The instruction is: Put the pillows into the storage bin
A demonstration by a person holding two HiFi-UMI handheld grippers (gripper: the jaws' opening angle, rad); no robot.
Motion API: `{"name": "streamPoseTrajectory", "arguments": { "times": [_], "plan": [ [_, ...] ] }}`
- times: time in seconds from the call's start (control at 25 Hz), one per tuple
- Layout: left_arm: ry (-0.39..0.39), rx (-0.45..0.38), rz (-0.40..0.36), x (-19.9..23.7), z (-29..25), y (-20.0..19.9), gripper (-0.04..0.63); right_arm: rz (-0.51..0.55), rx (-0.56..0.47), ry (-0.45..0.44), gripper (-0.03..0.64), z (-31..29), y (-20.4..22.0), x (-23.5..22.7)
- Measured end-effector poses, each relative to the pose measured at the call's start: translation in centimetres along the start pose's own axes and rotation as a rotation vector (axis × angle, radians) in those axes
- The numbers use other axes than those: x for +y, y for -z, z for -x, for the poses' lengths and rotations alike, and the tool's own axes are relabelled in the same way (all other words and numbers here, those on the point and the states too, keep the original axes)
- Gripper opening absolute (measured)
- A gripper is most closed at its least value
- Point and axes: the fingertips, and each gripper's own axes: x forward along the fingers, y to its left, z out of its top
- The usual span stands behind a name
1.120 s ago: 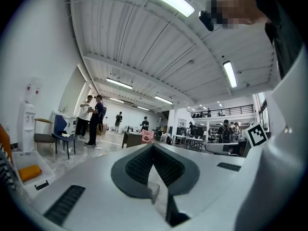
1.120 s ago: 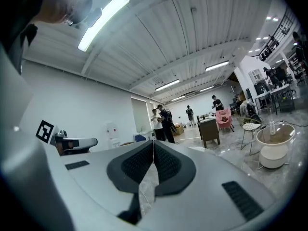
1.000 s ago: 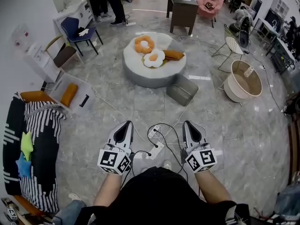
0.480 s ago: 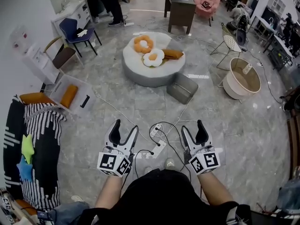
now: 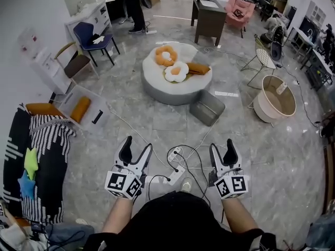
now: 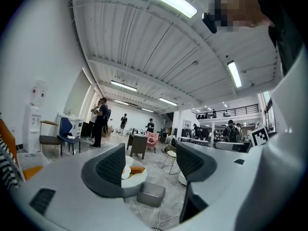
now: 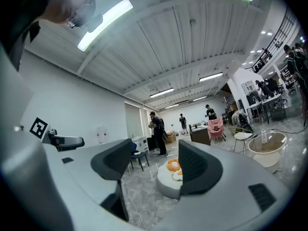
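Far ahead, a round grey pouf (image 5: 157,90) carries an orange ring pillow (image 5: 165,55), a white flower pillow (image 5: 177,72) and a flat orange pillow (image 5: 198,68). The pouf (image 7: 166,186) also shows between the right jaws, far off. At the left a white storage bin (image 5: 97,106) holds an orange pillow (image 5: 80,109). My left gripper (image 5: 137,144) and right gripper (image 5: 222,145) hover side by side over the floor near my body, pointing level. Both have just been opening and stand open, with nothing between the jaws of either.
A grey box stool (image 5: 207,107) sits in front of the pouf, a round white basket (image 5: 275,98) at the right. Cables and a power strip (image 5: 175,174) lie on the floor under my hands. A striped sofa (image 5: 47,166) with star cushions lines the left. People stand at the far end.
Both grippers were shut a second ago and now stand open. The hands drifted slightly and the head view shifted, so the pouf sits a little further right.
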Motion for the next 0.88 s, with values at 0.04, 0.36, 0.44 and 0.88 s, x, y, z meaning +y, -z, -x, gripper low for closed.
{"name": "streamPoseTrajectory", "arguments": {
  "times": [0.04,0.36,0.44,0.88],
  "plan": [
    [-0.003,-0.004,-0.004,-0.2,-0.9,-0.1,0.331,-0.003,0.003,-0.002,0.305,-0.6,-0.2,-0.8],
    [-0.002,-0.014,-0.019,-3.2,-9.2,0.6,0.33,-0.022,0.011,-0.026,0.29,-4.3,-0.3,-7.5],
    [-0.009,-0.018,-0.021,-3.9,-11.3,0.6,0.331,-0.052,0.017,-0.035,0.285,-5.3,-0.3,-8.9],
    [-0.007,-0.023,-0.026,-6.1,-18.2,-0.7,0.331,-0.053,-0.018,-0.132,0.178,-7.9,-1.9,-11.3]
  ]
}}
